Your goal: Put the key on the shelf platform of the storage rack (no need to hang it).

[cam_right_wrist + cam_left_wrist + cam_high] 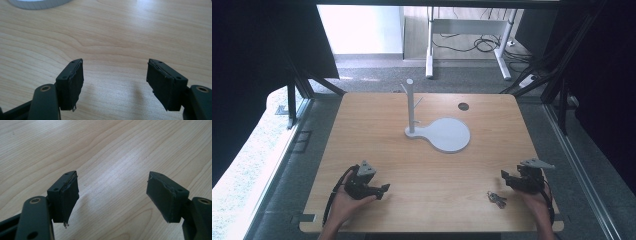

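A wooden counter (377, 125) carries everything. Near its middle stands a white stand (439, 132): a round flat base with an upright post bearing short pegs at its left side. A dark round hole (463, 106) sits in the counter beyond it. The left tongs (384, 189), held at the near left edge, gape wide over bare wood. The right tongs (503, 175), at the near right, are also wide and hold nothing. A small bunch of keys (497, 199) lies just beside the right tongs.
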